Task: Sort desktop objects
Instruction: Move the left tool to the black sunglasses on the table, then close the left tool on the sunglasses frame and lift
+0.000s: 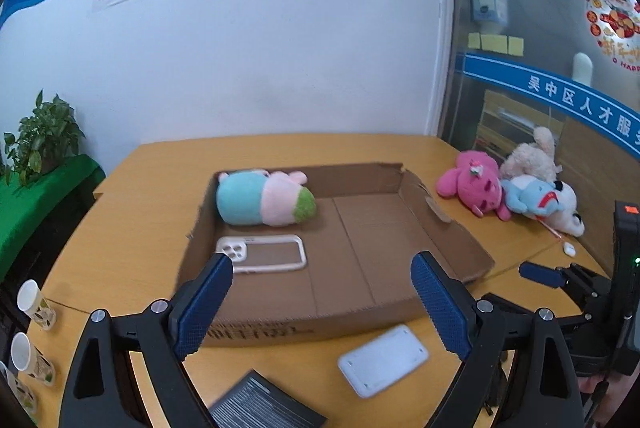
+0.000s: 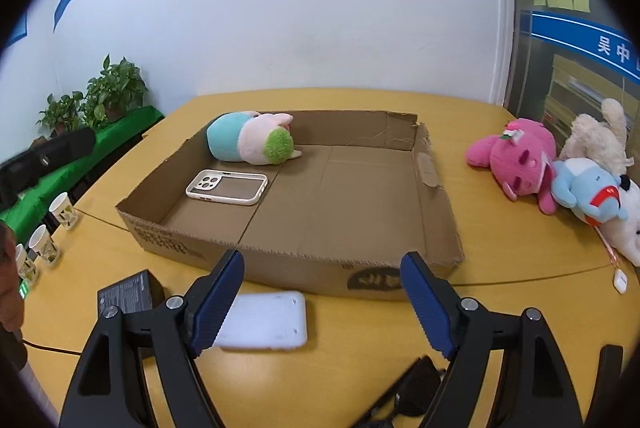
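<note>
A shallow cardboard box lies on the yellow table. In its far left corner lies a teal, pink and green plush, with a white phone case in front of it. A white flat device and a black box sit on the table before the box. My left gripper hangs open and empty above the box's front wall. My right gripper is also open and empty; one of its fingers shows at the right of the left wrist view.
A pink plush, a blue one and white ones are piled at the table's right. A small white case lies near them. Paper cups stand at the left edge. A dark object lies near the front.
</note>
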Demonstrator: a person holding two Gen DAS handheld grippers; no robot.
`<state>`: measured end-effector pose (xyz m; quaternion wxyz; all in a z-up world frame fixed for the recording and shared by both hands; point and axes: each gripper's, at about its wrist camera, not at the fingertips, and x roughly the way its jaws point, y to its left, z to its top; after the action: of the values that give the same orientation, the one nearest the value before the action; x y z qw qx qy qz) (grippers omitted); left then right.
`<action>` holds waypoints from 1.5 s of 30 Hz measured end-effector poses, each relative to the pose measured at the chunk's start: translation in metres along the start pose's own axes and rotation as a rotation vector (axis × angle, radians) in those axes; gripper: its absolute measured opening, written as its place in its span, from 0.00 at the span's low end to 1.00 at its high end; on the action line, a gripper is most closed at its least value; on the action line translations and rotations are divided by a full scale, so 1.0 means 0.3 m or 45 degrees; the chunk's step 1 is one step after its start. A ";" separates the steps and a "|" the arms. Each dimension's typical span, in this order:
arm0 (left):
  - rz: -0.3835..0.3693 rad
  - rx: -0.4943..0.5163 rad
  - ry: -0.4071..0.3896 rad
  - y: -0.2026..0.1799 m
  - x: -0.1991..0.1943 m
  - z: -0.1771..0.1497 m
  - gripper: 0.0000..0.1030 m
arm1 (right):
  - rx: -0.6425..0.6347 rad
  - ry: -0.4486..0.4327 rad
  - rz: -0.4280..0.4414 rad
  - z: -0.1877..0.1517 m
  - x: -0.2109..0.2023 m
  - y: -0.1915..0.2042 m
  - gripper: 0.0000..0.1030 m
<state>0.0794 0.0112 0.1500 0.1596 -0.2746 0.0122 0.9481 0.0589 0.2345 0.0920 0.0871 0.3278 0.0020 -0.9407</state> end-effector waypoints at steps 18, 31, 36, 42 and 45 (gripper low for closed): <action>-0.429 0.007 0.415 -0.225 0.209 -0.311 0.89 | 0.204 0.426 0.079 -0.436 0.101 -0.194 0.77; -0.684 -0.068 0.622 -0.285 0.363 -0.381 0.73 | -0.112 0.407 0.262 -0.427 0.177 -0.069 0.65; -0.872 -0.125 0.758 -0.344 0.437 -0.447 0.73 | -0.125 0.407 0.398 -0.428 0.169 -0.037 0.53; -0.851 -0.167 0.828 -0.359 0.492 -0.500 0.62 | -0.201 0.408 0.502 -0.432 0.161 0.016 0.52; -0.800 -0.166 0.833 -0.347 0.494 -0.504 0.40 | -0.201 0.406 0.514 -0.434 0.160 0.016 0.52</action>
<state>0.0716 0.1369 -0.0495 0.4095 -0.5594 -0.0814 0.7161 0.1029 0.2299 -0.0395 0.2968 0.4577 0.0236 -0.8378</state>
